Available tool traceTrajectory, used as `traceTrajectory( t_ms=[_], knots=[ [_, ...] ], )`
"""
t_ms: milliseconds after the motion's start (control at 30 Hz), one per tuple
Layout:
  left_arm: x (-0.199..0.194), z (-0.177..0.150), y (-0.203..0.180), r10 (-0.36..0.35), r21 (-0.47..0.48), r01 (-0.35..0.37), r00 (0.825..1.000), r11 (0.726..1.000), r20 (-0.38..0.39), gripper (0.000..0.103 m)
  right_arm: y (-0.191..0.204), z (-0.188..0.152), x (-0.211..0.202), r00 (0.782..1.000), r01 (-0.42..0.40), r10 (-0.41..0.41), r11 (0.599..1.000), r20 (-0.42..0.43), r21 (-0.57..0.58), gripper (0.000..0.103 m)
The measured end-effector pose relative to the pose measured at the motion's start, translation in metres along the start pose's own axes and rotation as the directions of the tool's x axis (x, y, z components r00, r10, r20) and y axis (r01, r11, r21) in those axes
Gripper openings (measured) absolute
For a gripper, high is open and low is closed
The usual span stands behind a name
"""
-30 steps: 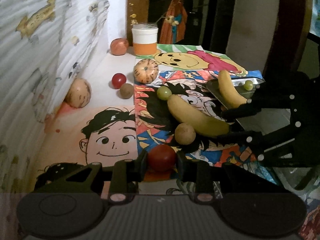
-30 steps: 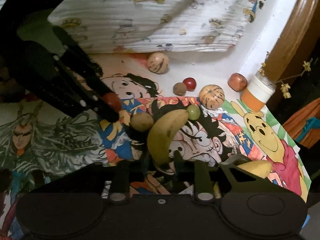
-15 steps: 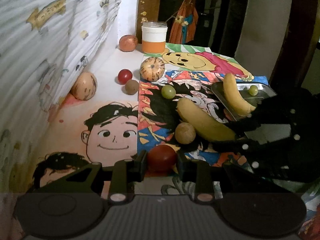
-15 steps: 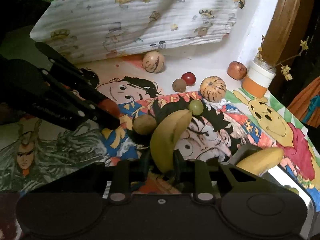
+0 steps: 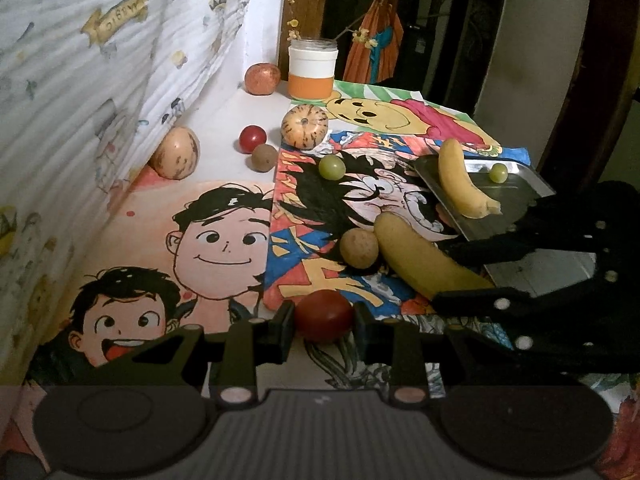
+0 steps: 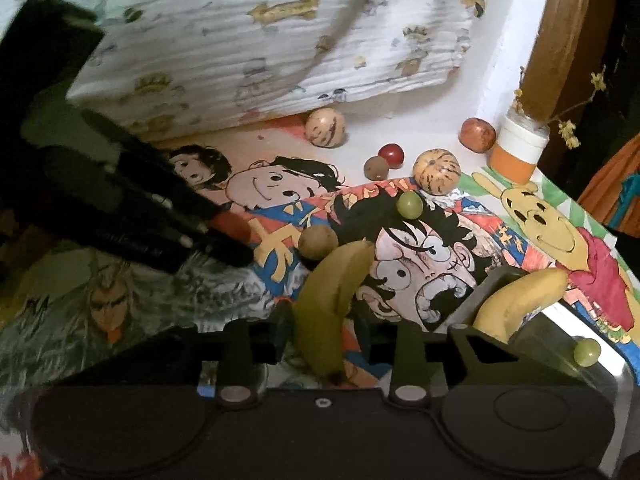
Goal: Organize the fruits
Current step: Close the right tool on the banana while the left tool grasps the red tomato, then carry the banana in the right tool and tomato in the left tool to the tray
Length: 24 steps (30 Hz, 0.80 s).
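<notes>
Cartoon-print table (image 5: pixel 224 208): our left gripper (image 5: pixel 324 320) clamps a red tomato (image 5: pixel 324 314); right gripper (image 6: pixel 324 328) jaws opening around a banana (image 6: pixel 328 300). Next, carry both to the steel tray (image 5: pixel 520 196).

A banana (image 5: pixel 460 182) and grape (image 5: pixel 499 172) lie in the tray (image 5: pixel 520 196).

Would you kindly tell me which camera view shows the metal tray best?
The left wrist view: the metal tray lies open to view there, with a banana and a green grape in it. The right wrist view catches only its near part, partly behind the tool's frame.
</notes>
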<state>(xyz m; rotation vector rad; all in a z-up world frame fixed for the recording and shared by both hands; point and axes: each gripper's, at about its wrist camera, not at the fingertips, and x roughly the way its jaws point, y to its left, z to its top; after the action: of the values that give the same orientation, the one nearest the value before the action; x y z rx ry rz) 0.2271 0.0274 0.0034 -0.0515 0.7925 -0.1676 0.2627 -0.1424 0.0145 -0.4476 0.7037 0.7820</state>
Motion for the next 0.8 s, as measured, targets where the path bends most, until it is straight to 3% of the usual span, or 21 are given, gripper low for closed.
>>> traceTrajectory(
  t_ms=[133,400,800],
  knots=[
    [0.000,0.000,0.001,-0.002,-0.008,0.002,1.000,1.000,-0.003,0.034,0.001,-0.001,0.013,1.000,0.019,-0.019,0.999,-0.010,0.031,0.041],
    [0.000,0.003,0.003,0.001,-0.023,-0.002,1.000,1.000,-0.010,0.034,-0.001,-0.005,0.015,1.000,0.009,-0.011,0.996,0.024,0.084,0.035],
    [-0.004,0.004,0.000,0.004,-0.072,-0.005,1.000,0.997,-0.026,0.034,-0.005,-0.018,-0.009,0.997,-0.001,-0.011,0.989,0.079,0.151,0.033]
  ],
)
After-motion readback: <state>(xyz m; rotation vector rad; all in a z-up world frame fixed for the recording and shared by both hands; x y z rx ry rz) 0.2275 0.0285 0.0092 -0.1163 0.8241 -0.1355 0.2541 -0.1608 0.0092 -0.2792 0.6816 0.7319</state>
